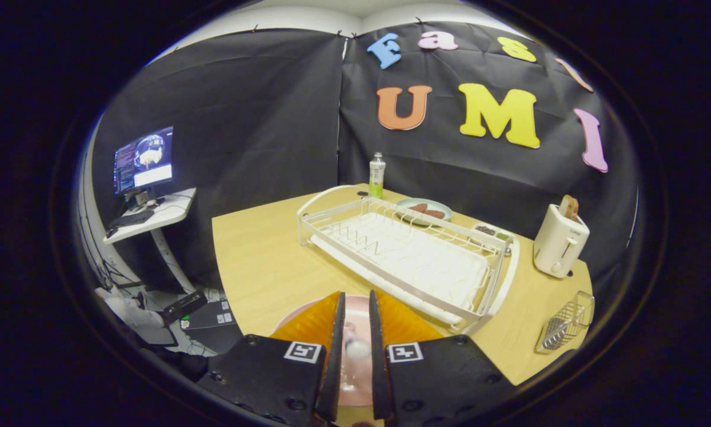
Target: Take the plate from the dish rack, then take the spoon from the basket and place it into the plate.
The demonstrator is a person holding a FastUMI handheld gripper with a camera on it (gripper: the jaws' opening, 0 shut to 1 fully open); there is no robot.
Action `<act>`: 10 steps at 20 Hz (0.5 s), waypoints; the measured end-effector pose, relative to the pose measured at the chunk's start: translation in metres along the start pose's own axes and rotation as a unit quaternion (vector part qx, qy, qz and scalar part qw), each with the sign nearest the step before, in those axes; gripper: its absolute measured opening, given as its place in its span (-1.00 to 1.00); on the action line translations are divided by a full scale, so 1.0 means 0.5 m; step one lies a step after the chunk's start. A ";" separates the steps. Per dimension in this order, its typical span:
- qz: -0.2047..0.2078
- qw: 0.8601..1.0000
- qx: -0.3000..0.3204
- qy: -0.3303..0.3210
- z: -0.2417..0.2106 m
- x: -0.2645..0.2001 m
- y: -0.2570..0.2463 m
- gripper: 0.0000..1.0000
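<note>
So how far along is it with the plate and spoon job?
Nearly done, it seems. The dish rack holds no plate; the pink plate lies on the table under the tongs. Between their fingers sits something pale, likely the spoon, over the plate. Whether they grip it is unclear. Left: letting go.

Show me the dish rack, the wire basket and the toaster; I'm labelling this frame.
dish rack [414, 261]: gripper view, on its white tray.
wire basket [566, 323]: gripper view, on its mesh side.
toaster [560, 243]: gripper view, on its white front.
</note>
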State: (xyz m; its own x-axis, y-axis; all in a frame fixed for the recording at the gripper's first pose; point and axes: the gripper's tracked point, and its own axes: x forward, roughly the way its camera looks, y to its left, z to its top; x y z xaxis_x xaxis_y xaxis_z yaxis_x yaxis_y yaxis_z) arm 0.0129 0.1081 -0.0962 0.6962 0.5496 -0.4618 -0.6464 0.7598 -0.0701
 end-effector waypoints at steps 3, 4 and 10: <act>-0.015 1.000 0.002 -0.014 0.011 -0.009 -0.017 0.05; -0.020 1.000 0.003 -0.019 0.016 -0.014 -0.023 0.17; -0.069 0.994 0.042 -0.069 0.056 -0.053 -0.068 0.44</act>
State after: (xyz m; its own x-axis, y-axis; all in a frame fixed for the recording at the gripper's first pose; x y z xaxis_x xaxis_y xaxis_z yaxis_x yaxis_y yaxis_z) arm 0.0252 0.0777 -0.0567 0.8166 0.4763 -0.3261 -0.5174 0.8544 -0.0476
